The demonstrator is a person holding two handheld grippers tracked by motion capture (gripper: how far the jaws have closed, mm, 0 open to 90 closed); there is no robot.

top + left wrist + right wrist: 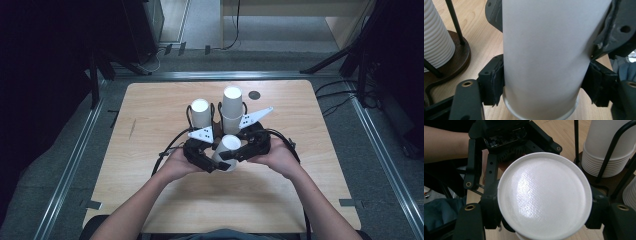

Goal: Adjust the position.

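In the high view the two grippers crowd together at the table's middle, so their jaws are hard to make out there; the base of the white paper cup [227, 151] between them is hidden behind black gripper bodies, and the person's forearms run off the bottom edge. The left gripper view is cut close: the cup [544, 57] runs past the top of the frame; a ribbed stack of cups [435, 37] on a dark wooden stand [459, 58] is clipped at the left edge.

The left gripper [544, 85] has its jaws spread only as wide as the cup and pressed on both sides of the wall, just above the rolled rim, which points toward the camera. The right gripper [544, 220] likewise pinches the same cup [544, 197], its jaws on either side below the flat closed end facing the lens. Behind stand two cup stacks [232, 107] in a wire holder on the wooden table [150, 105].
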